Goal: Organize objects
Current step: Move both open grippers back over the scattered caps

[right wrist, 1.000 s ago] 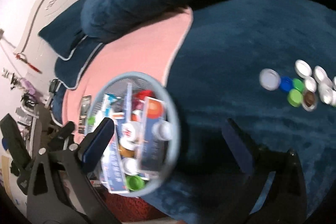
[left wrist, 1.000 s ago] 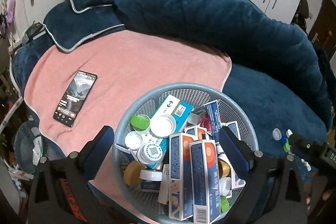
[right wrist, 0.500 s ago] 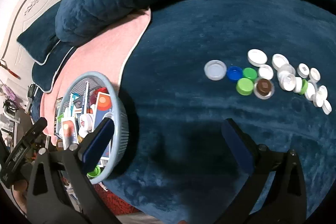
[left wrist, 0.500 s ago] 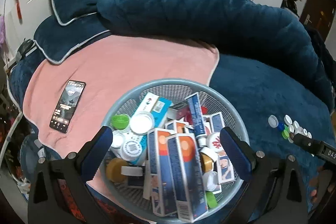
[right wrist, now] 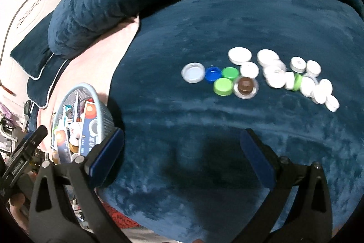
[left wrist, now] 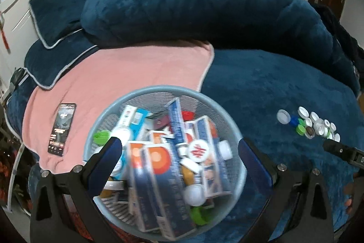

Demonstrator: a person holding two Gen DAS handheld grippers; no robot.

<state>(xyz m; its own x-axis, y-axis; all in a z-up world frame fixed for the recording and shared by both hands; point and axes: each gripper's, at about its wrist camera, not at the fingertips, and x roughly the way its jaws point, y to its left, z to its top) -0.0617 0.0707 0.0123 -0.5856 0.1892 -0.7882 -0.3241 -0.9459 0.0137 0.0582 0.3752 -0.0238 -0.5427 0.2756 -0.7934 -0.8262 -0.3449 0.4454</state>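
Note:
A grey-blue mesh basket [left wrist: 159, 92] stands on the bed, full of medicine boxes [left wrist: 157, 174], caps and small jars. My left gripper [left wrist: 182, 161] is open, hovering just above the basket with nothing between its fingers. A cluster of bottle caps [right wrist: 261, 74], white, green, blue and brown, lies on the dark blue blanket [right wrist: 204, 26]; it also shows in the left wrist view [left wrist: 307, 125]. My right gripper [right wrist: 182, 154] is open and empty, above bare blanket, nearer than the caps. The basket shows at the left of the right wrist view [right wrist: 104, 111].
A pink towel [left wrist: 136, 70] lies under the basket's far side, with a black phone [left wrist: 61, 129] on it. A large dark blue rolled duvet [left wrist: 204, 15] and pillows [left wrist: 52, 13] line the back. The bed edge is close below both grippers.
The left gripper has shifted right and slightly lower over the basket. The right gripper has swung right, away from the basket, and the caps now lie ahead of it.

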